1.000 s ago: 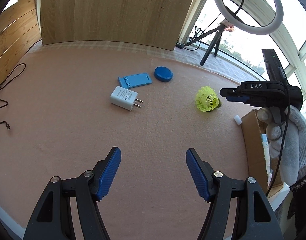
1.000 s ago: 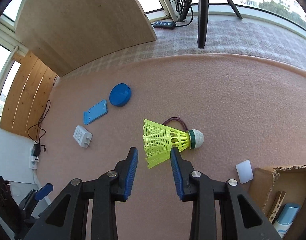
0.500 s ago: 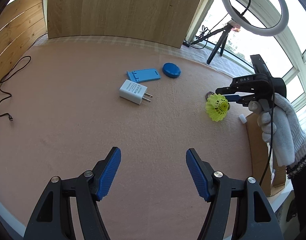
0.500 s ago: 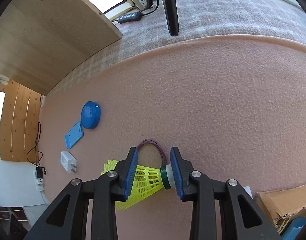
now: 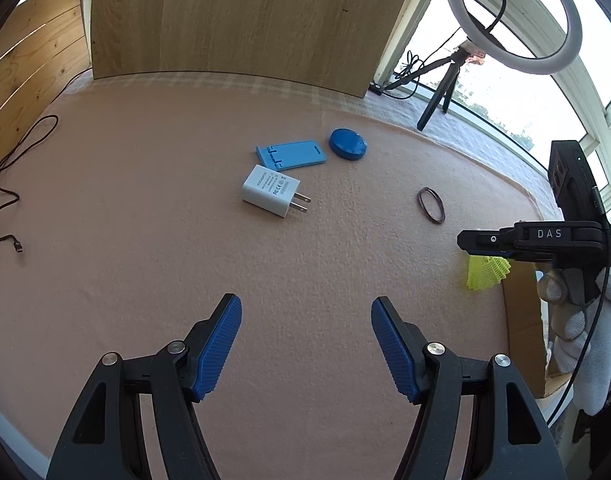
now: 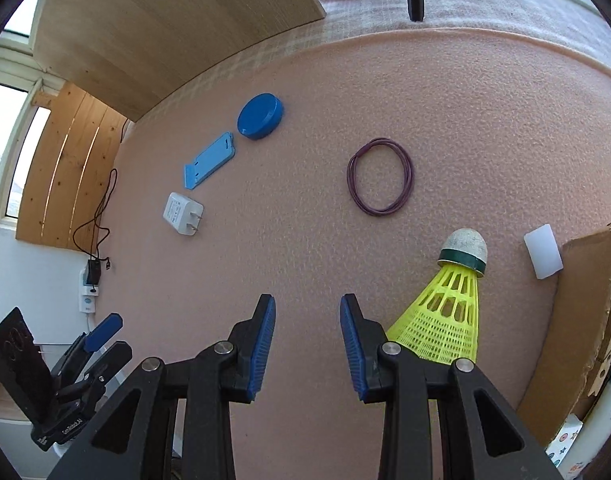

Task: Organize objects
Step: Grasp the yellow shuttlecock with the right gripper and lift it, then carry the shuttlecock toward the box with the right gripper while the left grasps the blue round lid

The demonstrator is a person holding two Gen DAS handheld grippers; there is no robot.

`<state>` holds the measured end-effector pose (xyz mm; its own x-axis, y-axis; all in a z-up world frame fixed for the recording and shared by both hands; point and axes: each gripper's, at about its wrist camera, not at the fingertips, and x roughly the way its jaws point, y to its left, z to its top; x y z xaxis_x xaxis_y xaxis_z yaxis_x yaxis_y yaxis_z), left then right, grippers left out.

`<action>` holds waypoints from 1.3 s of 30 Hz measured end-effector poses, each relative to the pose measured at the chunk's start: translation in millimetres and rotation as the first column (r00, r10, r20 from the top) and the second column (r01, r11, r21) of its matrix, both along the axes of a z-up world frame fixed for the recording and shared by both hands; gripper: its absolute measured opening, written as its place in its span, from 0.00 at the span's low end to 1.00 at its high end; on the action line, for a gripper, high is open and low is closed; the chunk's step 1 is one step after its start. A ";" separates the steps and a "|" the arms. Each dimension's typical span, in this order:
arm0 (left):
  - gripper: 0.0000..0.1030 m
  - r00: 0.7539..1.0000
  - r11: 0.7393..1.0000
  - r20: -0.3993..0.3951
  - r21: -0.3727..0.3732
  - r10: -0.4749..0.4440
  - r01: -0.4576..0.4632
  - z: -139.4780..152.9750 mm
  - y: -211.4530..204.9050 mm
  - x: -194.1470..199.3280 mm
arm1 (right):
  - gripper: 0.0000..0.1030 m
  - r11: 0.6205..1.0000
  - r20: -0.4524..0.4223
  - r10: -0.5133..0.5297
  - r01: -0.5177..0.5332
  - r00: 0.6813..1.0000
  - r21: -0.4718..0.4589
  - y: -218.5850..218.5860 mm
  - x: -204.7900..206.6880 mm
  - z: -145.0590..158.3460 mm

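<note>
Shuttlecock (image 6: 445, 312) cork shows right-wrist only.

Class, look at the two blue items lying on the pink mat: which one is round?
The blue disc is round, a flat puck shape. The light-blue stand beside it is a flat rectangle with a folded lip.

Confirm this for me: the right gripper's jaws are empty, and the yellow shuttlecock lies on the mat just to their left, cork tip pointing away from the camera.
One detail is wrong. In the right wrist view the yellow shuttlecock lies just to the right of the right gripper, not to its left. The rest holds: the jaws are empty, and the cork tip points away from the camera.
</note>
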<state>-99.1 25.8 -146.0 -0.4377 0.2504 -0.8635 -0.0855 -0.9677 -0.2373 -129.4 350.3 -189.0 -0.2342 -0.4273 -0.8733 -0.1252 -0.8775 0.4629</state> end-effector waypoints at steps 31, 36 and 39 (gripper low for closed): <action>0.62 0.996 0.996 -0.043 -0.044 -0.085 0.083 2.0 18.4 -62.0 | 0.30 0.956 -0.172 -0.241 0.265 0.955 0.128 101.6 -0.4 76.1; 0.62 0.992 0.992 -0.028 -0.043 -0.123 0.122 -2.6 39.3 -81.3 | 0.30 0.967 -0.129 -0.187 0.205 0.974 0.149 80.5 -8.0 56.0; 0.62 0.990 0.989 -0.040 -0.061 -0.135 0.132 -1.5 51.0 -98.7 | 0.30 0.970 -0.099 -0.162 0.177 0.982 0.166 66.5 -18.7 39.2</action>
